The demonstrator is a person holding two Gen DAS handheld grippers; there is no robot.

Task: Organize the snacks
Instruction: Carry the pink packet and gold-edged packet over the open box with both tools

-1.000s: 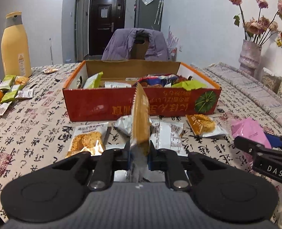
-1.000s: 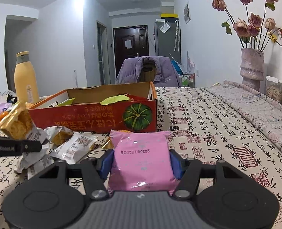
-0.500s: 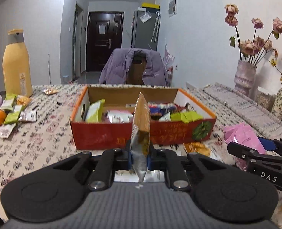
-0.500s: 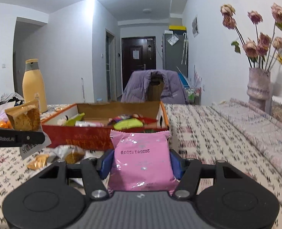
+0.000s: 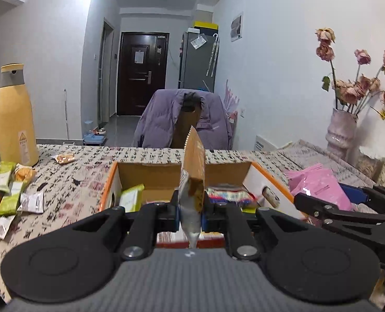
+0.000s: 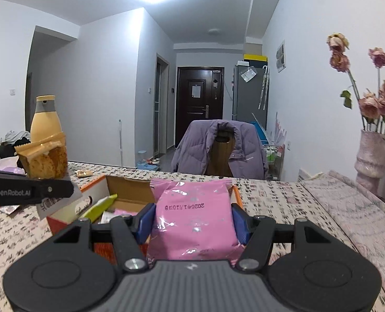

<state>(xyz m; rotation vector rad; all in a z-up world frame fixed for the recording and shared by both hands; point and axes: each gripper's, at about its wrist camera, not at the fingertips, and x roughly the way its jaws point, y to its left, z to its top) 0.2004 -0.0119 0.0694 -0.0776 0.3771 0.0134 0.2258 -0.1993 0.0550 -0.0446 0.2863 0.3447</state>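
The left hand-held gripper (image 5: pixel 191 209) pinches a cake packet (image 5: pixel 192 179) edge-on, long axis upright, poised above the near edge of the open box (image 5: pixel 247 170) on the surface. Beside it, the right hand-held gripper (image 6: pixel 192 223) clamps a pink packet (image 6: pixel 192 219) flat-faced, nearer the box's right corner.

A lived-in home is showing here: a dark front door (image 6: pixel 199 104) is closing off the hallway, a purple jacket (image 6: pixel 219 153) is hanging over a chair, a fridge (image 6: pixel 249 91) is standing nearby, and dried roses are sitting in a vase (image 6: pixel 372 156) beside the cloth-covered worktop (image 6: pixel 283 202).
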